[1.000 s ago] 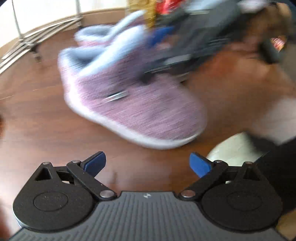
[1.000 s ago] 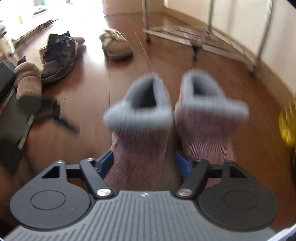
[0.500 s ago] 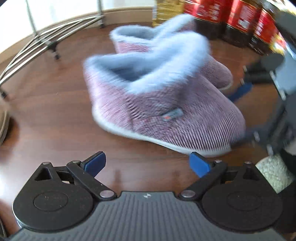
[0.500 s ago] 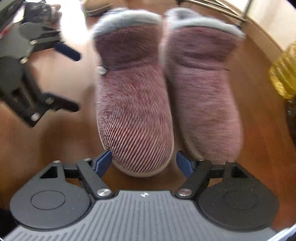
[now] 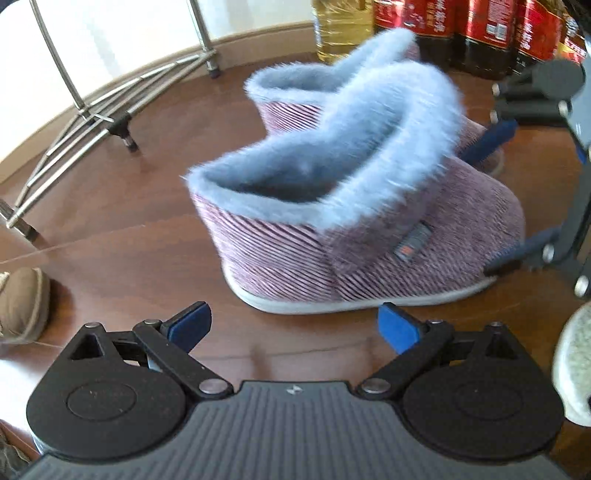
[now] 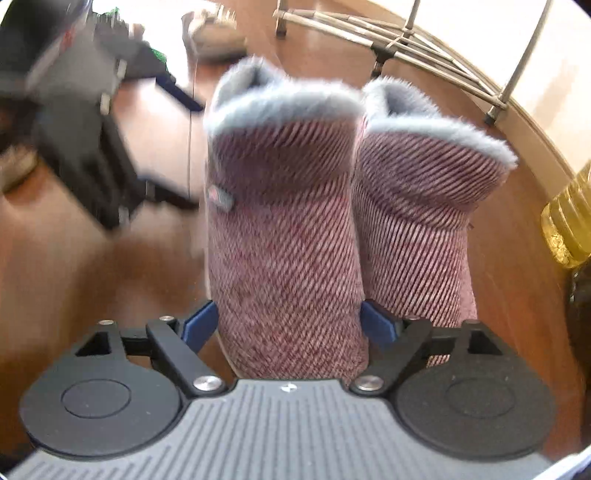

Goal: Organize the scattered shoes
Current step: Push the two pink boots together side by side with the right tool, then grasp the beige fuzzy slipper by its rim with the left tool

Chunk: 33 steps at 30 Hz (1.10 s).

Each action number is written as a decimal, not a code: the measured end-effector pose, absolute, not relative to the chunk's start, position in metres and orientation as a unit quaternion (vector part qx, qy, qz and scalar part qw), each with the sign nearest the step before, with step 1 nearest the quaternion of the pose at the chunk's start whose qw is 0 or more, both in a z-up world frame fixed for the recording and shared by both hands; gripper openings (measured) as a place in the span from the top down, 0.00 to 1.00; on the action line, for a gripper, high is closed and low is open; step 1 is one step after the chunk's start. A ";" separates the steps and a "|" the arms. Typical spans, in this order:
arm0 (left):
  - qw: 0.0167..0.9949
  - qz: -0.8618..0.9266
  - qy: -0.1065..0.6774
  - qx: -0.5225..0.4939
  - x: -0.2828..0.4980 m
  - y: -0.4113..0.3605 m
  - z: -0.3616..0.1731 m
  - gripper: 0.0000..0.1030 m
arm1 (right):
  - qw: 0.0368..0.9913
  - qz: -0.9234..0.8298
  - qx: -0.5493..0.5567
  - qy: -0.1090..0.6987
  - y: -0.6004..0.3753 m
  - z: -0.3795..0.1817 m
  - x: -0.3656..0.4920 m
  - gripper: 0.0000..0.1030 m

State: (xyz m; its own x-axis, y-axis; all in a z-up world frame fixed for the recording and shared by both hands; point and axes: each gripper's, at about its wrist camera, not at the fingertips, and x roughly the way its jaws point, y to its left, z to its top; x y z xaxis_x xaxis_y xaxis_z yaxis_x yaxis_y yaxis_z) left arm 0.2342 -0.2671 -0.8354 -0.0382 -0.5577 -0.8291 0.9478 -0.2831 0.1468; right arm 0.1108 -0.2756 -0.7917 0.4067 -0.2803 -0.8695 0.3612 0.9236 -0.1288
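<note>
Two pink striped slippers with blue fur collars stand side by side on the wood floor. The near slipper (image 5: 369,236) fills the left wrist view, the second slipper (image 5: 295,96) behind it. My left gripper (image 5: 295,325) is open and empty, just short of the near slipper's side. My right gripper (image 6: 288,325) is open, its blue pads on either side of the toe of the left-hand slipper (image 6: 284,236); the other slipper (image 6: 413,221) stands to its right. The right gripper also shows in the left wrist view (image 5: 506,199), around the near slipper's toe.
A metal rack (image 5: 92,110) stands on the floor at the back left. Oil and sauce bottles (image 5: 461,29) line the back wall. A tan slipper (image 5: 22,302) lies at the left edge. A yellow oil bottle (image 6: 569,225) is at the right.
The right gripper moved forward so the slipper's toe now lies between its pads. The left gripper swung round to the near slipper's side. Both slippers stayed on the floor.
</note>
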 end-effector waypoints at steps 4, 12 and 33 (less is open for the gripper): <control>0.530 -0.700 0.222 0.425 0.230 -0.277 -0.839 0.14 | 0.836 -0.182 0.034 0.517 -0.273 -0.790 0.103 0.41; 0.510 -0.713 0.209 0.434 0.210 -0.275 -0.840 0.19 | 0.826 -0.189 0.037 0.530 -0.283 -0.793 0.081 0.42; 0.525 -0.625 0.309 0.488 0.272 -0.105 -0.788 0.15 | 0.868 -0.097 0.141 0.466 -0.286 -0.735 0.082 0.29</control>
